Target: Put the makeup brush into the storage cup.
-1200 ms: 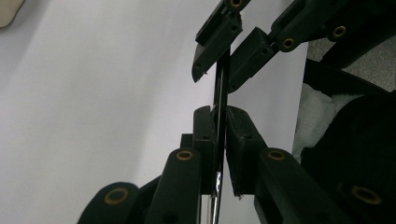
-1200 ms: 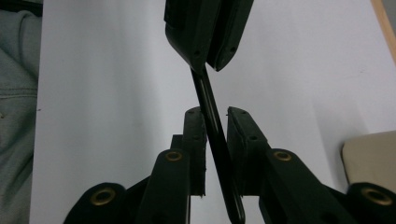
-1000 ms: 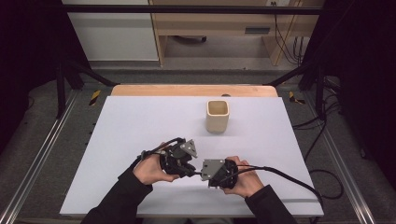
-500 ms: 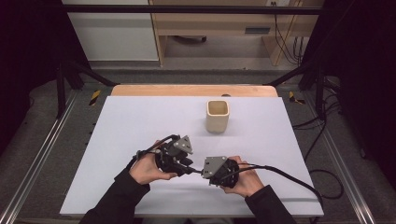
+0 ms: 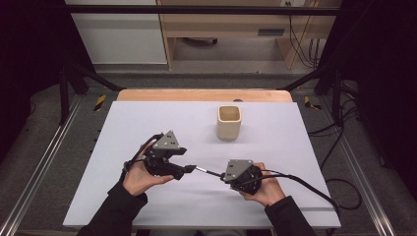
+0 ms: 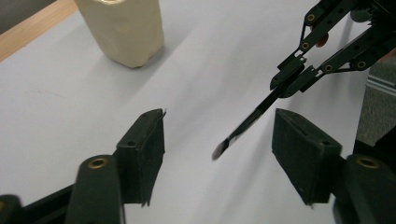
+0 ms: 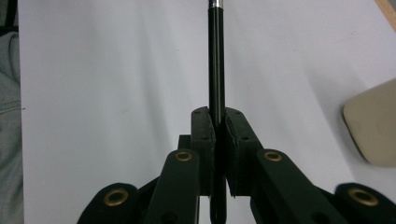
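Both tools are low over the near part of the white desk (image 5: 147, 123), one in each hand of the person. The right tool (image 5: 227, 176) has its jaws pressed together on a thin black stick (image 5: 210, 172) — in the right gripper view the stick (image 7: 216, 60) goes straight up from between the two pads, and its far end is silver. In the high view the stick points from the right tool toward the left tool (image 5: 189, 168), and its silver tip is just at the front of that tool.

The left tool (image 6: 219, 154) has its jaws wide apart. In the left gripper view the tip of the stick (image 6: 243, 127) is between the two black pads, but it touches neither of them; behind it the right tool (image 6: 299, 74) is seen holding the other end above the desk.

A cream cup (image 5: 229, 122) stands upright farther back on the desk, well apart from both tools. In the left gripper view the cup (image 6: 122, 30) is at the upper left, and in the right gripper view a part of it (image 7: 373, 126) shows at the right edge.
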Demonstrator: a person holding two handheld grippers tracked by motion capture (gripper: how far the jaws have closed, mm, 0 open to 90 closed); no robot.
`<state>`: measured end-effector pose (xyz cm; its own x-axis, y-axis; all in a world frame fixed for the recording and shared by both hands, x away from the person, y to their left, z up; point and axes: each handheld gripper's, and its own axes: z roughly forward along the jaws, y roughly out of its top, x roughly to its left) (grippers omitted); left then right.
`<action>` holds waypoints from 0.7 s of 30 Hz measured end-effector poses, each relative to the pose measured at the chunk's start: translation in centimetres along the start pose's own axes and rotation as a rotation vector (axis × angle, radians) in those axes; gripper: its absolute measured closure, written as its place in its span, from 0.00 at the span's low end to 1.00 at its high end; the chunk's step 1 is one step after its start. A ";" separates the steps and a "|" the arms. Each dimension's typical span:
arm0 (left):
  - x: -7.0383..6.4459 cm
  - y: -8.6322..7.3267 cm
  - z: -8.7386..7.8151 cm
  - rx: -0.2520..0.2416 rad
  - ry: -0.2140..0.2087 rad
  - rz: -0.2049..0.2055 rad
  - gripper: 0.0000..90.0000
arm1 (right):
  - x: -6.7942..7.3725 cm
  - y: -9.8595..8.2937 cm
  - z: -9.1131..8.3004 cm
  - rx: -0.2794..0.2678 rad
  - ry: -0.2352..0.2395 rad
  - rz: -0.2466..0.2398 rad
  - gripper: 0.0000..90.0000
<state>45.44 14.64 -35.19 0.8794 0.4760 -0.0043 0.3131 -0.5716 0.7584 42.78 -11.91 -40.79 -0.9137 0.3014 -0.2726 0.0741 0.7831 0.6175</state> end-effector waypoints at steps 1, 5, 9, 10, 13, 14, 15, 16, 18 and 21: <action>0.1 -0.3 -0.2 -0.020 0.016 -0.010 0.35 | 0.0 -0.1 -0.1 -0.004 0.000 0.012 0.93; 0.1 -0.9 -0.6 -0.059 0.048 -0.043 0.23 | -0.4 -0.6 -0.6 -0.028 -0.022 0.039 0.93; -0.2 -1.7 -0.9 -0.089 0.065 -0.058 0.18 | -0.4 -0.8 -0.8 -0.048 -0.038 0.054 0.93; -0.4 -1.9 -0.9 -0.095 0.071 -0.063 0.17 | -0.3 -0.9 -0.9 -0.050 -0.040 0.060 0.93; -0.7 -2.5 -1.1 -0.120 0.084 -0.071 0.15 | -0.3 -1.1 -1.0 -0.068 -0.042 0.076 0.93; -0.8 -2.6 -1.2 -0.134 0.085 -0.077 0.15 | -0.3 -1.2 -1.0 -0.074 -0.046 0.087 0.93; -0.8 -2.8 -1.2 -0.150 0.086 -0.085 0.14 | -0.3 -1.3 -1.0 -0.074 -0.050 0.091 0.93; -0.9 -2.9 -1.2 -0.161 0.089 -0.089 0.14 | -0.3 -1.4 -1.0 -0.082 -0.054 0.096 0.93; -1.0 -3.1 -1.2 -0.175 0.100 -0.095 0.14 | -0.3 -1.5 -1.0 -0.100 -0.059 0.111 0.93; -1.2 -3.3 -0.9 -0.185 0.102 -0.105 0.13 | -0.2 -1.6 -1.0 -0.116 -0.063 0.119 0.93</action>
<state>43.00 16.61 -37.11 0.8015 0.5972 -0.0310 0.3221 -0.3874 0.8638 42.45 -13.79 -41.03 -0.8741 0.4244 -0.2363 0.1298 0.6729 0.7283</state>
